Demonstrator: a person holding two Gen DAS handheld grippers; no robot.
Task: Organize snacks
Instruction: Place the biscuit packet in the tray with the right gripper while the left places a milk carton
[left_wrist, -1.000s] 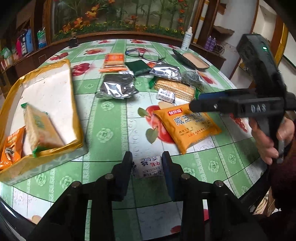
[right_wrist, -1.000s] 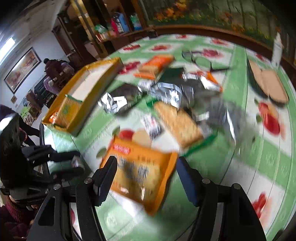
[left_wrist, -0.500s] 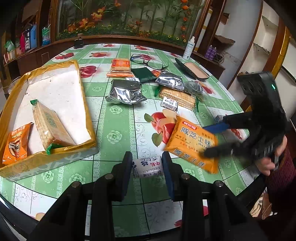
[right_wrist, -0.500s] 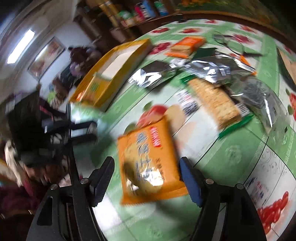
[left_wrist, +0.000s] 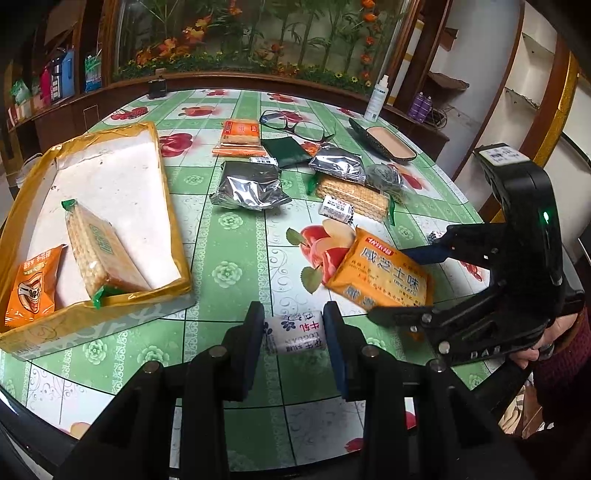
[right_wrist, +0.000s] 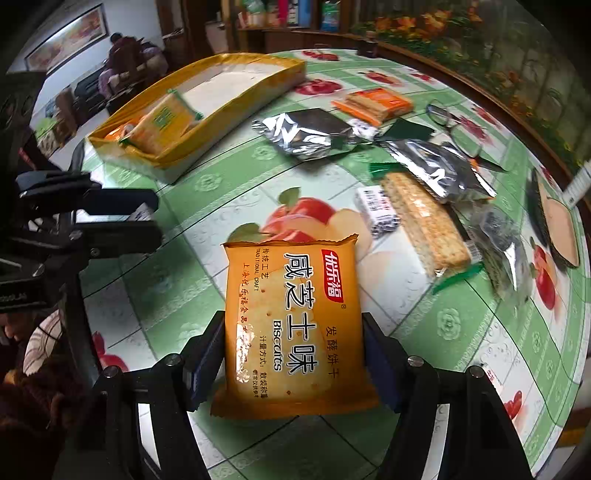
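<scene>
The right gripper (right_wrist: 293, 363) pinched an orange biscuit packet (right_wrist: 291, 325) between its two fingers, gripping the packet's lower half by its side edges; the packet appeared lifted clear of the tabletop (right_wrist: 207, 280), though the fisheye view left that uncertain. In the left wrist view the same orange biscuit packet (left_wrist: 380, 275) sat to the right of the yellow tray (left_wrist: 168, 206), with the right gripper (left_wrist: 397, 286) closed on its near end. The left gripper (left_wrist: 293, 332) was pinching a small white candy wrapper (left_wrist: 295, 332) between its fingers, just off the tray's near right corner. Inside the tray lay a long cracker pack with green ends (left_wrist: 101, 254) and, beside it toward the tray's near left corner, a small orange snack bag (left_wrist: 31, 288). Right of the tray, loose on the tabletop, lay a silver foil pouch (left_wrist: 251, 186), and beyond that a second foil pouch (left_wrist: 338, 164) overlapping a clear-wrapped cracker stack (left_wrist: 352, 197). A small white packet (left_wrist: 337, 209) rested against the cracker stack's near side. Farther from the tray were an orange cracker pack (left_wrist: 240, 134), a dark green pouch (left_wrist: 288, 151), a pair of glasses (left_wrist: 295, 123), and a dark oval dish (left_wrist: 384, 144) near the tabletop's far right edge, with a white spray bottle (left_wrist: 377, 99) standing behind it.
</scene>
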